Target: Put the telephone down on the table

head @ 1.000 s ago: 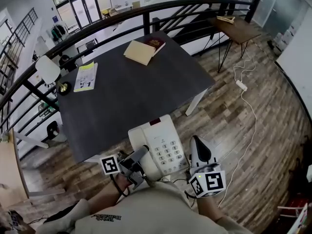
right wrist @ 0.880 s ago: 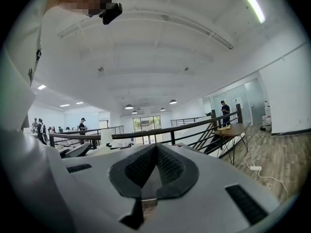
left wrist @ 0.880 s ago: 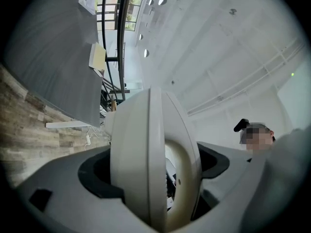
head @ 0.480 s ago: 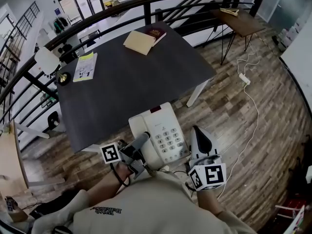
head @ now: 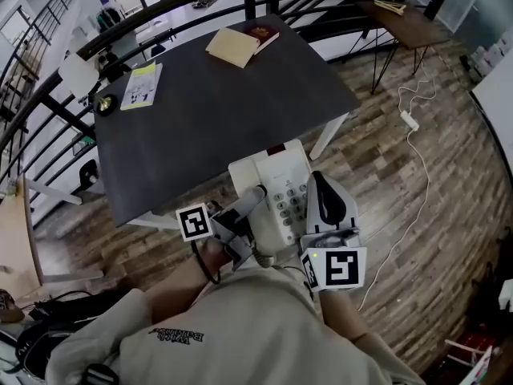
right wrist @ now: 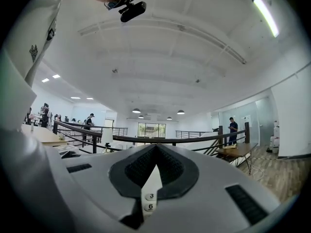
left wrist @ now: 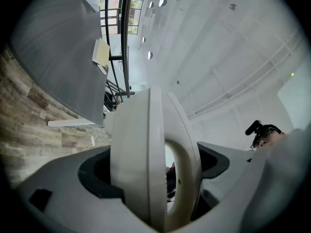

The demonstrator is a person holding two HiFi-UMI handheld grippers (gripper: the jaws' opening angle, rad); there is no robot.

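Bench (head: 216, 111): dark top, mostly bare at the near side; wood-plank floor (head: 385, 183) below and to the right. Telephone (head: 276, 187): white desk set with keypad up, carried off the bench between the two grippers. In the head view its far end reaches the bench's near edge, and the rest hangs over the floor. Left hand-held gripper (head: 250, 205): clamped on the handset side; its own view shows the jaws pressed against the rounded white body (left wrist: 141, 154) from both sides. Right hand-held gripper (head: 321, 191): closed on the keypad-side rim; its view shows a thin sliver of the set between the jaws, with keys 3 and 6 (right wrist: 148, 201) visible. Handling, judged: hard smooth plastic shell, stiff, moderate weight, likely slippery under narrow pads. The handset probably sits loose in its cradle, so tilting risks it dropping out. Best hold is the present one, on opposite side edges and kept level, with the left jaws pinning the handset down. Set it down flat, well inside the bench edge, before releasing either side. Small items at the far bench end, well apart from the landing area: tan book (head: 232, 46), maroon booklet (head: 260, 32), yellow-green leaflet (head: 140, 87).
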